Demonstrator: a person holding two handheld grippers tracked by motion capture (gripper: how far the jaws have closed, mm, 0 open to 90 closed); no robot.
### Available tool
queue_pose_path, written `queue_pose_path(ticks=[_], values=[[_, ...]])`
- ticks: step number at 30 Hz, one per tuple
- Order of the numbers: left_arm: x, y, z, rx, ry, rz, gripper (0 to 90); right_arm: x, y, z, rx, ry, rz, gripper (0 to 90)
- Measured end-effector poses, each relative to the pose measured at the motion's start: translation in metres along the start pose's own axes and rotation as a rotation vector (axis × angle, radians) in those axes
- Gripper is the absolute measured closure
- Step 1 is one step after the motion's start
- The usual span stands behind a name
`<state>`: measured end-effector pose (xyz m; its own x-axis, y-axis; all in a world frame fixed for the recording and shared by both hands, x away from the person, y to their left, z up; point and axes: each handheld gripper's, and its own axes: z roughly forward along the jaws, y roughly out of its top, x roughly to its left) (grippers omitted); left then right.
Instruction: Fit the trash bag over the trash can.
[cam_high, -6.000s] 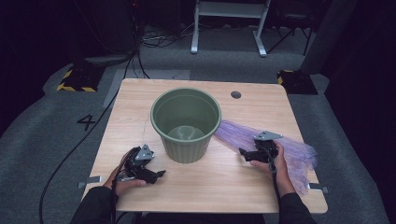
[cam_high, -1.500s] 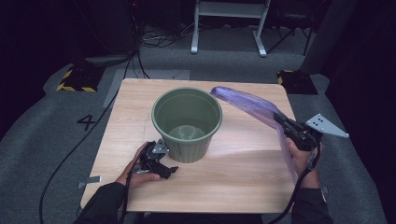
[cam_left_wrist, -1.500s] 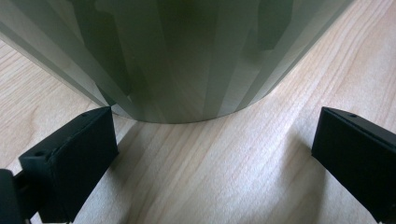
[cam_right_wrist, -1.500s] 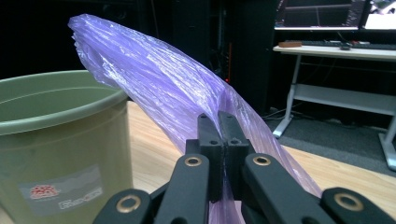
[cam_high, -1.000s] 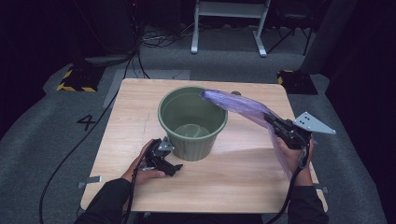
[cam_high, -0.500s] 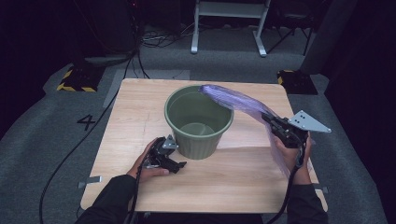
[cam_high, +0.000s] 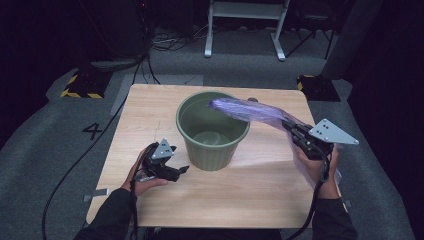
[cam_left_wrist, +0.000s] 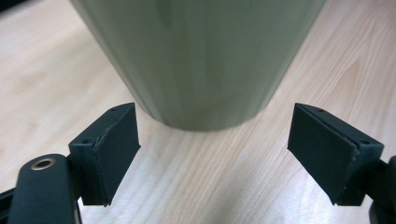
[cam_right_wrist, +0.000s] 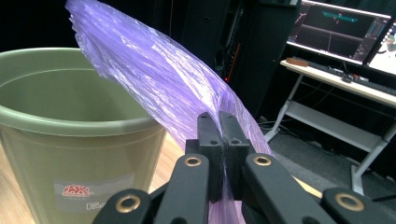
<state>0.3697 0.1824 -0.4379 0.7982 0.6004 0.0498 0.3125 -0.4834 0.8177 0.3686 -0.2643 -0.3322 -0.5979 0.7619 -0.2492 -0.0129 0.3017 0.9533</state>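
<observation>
High view: a green bin (cam_high: 214, 129) stands upright near the middle of the wooden surface (cam_high: 260, 190). The right tongs (cam_high: 292, 131), held up to the right of the bin, are clamped on a purple plastic bag (cam_high: 250, 110) whose free end stretches out over the bin's rim. The left tongs (cam_high: 181, 170) sit just beside the bin's lower left wall, jaws gaping with nothing between them, having just opened a little further. In the left gripper view the bin's base (cam_left_wrist: 201, 119) lies just ahead of the parted pads (cam_left_wrist: 116, 149).
</observation>
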Motion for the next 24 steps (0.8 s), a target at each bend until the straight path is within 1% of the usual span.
queue_pose_path(ticks=[1, 3, 5, 6, 7, 9, 11, 12, 13, 15, 17, 18, 19, 21, 24], values=[[0.000, 0.003, -0.007, -0.021, 0.009, 0.002, 16.2, 0.000, 0.001, 0.000, 0.003, 0.004, -0.007, 90.0], [0.001, 0.009, -0.019, -0.062, 0.010, 0.001, 16.2, 0.002, 0.003, 0.000, 0.018, -0.001, -0.030, 90.0], [0.003, 0.017, -0.030, -0.087, 0.015, 0.007, 16.1, 0.003, 0.005, 0.002, 0.035, 0.021, -0.044, 89.9], [0.003, 0.020, -0.033, -0.094, 0.016, 0.010, 16.1, 0.005, 0.006, 0.003, 0.046, 0.029, -0.061, 89.9], [0.004, 0.023, -0.037, -0.103, 0.017, 0.016, 16.1, 0.005, 0.006, 0.003, 0.046, 0.029, -0.061, 89.9], [0.004, 0.030, -0.043, -0.124, 0.024, 0.025, 16.2, 0.007, 0.008, 0.006, 0.054, 0.038, -0.076, 89.9], [0.003, 0.036, -0.049, -0.157, 0.039, 0.047, 16.4, 0.007, 0.009, 0.007, 0.056, 0.045, -0.080, 89.9], [0.002, 0.041, -0.051, -0.162, 0.038, 0.054, 17.8, 0.009, 0.010, 0.009, 0.063, 0.045, -0.092, 89.8], [0.002, 0.041, -0.051, -0.162, 0.038, 0.054, 17.7, 0.009, 0.010, 0.009, 0.063, 0.045, -0.092, 89.8], [0.004, 0.047, -0.052, -0.159, 0.037, 0.051, 17.7, 0.010, 0.010, 0.011, 0.071, 0.051, -0.108, 89.7], [0.004, 0.050, -0.054, -0.174, 0.055, 0.062, 17.9, 0.012, 0.011, 0.013, 0.081, 0.050, -0.120, 89.7], [0.005, 0.053, -0.054, -0.164, 0.041, 0.058, 18.1, 0.012, 0.011, 0.013, 0.081, 0.051, -0.123, 89.7], [0.006, 0.056, -0.055, -0.164, 0.036, 0.063, 17.9, 0.013, 0.012, 0.013, 0.080, 0.054, -0.124, 89.7], [0.007, 0.063, -0.057, -0.179, 0.054, 0.078, 17.9, 0.013, 0.013, 0.014, 0.083, 0.055, -0.126, 89.8], [0.012, 0.076, -0.062, -0.195, 0.044, 0.073, 17.9, 0.014, 0.014, 0.016, 0.085, 0.061, -0.135, 89.7]])
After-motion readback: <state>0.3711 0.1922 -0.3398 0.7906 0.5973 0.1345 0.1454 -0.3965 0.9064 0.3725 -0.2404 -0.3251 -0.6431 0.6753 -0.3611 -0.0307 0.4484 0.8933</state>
